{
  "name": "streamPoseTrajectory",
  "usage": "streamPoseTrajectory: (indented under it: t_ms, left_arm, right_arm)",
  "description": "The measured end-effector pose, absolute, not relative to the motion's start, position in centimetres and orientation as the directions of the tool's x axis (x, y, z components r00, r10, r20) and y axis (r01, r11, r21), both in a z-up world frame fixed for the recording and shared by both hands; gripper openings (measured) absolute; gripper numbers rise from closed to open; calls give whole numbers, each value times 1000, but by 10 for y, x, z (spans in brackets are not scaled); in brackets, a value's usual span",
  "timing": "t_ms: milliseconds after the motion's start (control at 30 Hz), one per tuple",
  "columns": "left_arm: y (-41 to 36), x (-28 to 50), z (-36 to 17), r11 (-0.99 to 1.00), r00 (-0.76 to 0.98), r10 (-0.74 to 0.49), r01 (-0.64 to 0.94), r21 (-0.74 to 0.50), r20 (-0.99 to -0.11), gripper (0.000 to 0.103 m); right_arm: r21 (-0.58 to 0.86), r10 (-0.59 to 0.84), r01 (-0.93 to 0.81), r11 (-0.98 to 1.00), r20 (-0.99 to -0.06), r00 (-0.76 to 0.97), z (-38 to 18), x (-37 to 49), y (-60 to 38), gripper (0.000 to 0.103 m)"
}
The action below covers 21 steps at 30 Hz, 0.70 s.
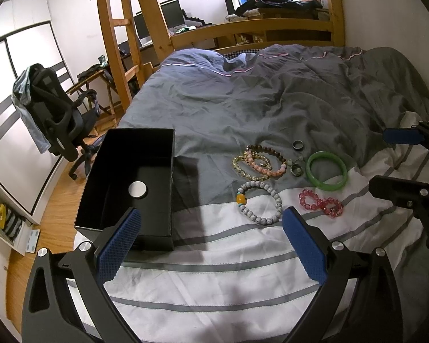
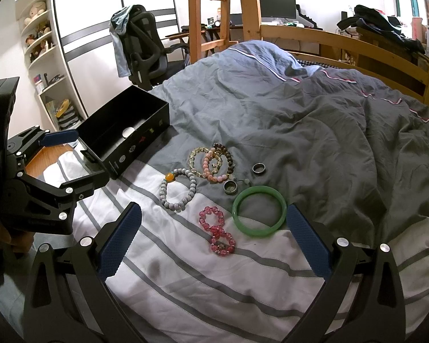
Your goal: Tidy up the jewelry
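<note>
Hovering with jaws spread wide and empty, the left gripper (image 1: 211,223) and right gripper (image 2: 214,218) face the jewelry on the bed, beside the black box (image 1: 134,177). The overlapping beaded bracelets (image 2: 211,161) could snag and lift together.
</note>
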<state>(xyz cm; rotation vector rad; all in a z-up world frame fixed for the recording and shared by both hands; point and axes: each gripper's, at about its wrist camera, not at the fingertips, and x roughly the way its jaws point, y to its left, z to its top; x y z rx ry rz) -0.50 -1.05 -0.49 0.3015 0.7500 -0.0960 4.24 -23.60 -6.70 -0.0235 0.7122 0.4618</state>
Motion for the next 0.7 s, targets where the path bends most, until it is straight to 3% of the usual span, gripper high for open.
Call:
streamPoseTrajectory:
  t_ms: [700]
  left_arm:
    - [-13, -7, -7, 950, 726, 17, 202, 237, -688, 97]
  right_arm:
    - [133, 399, -416, 900, -636, 660, -68, 43, -235, 100]
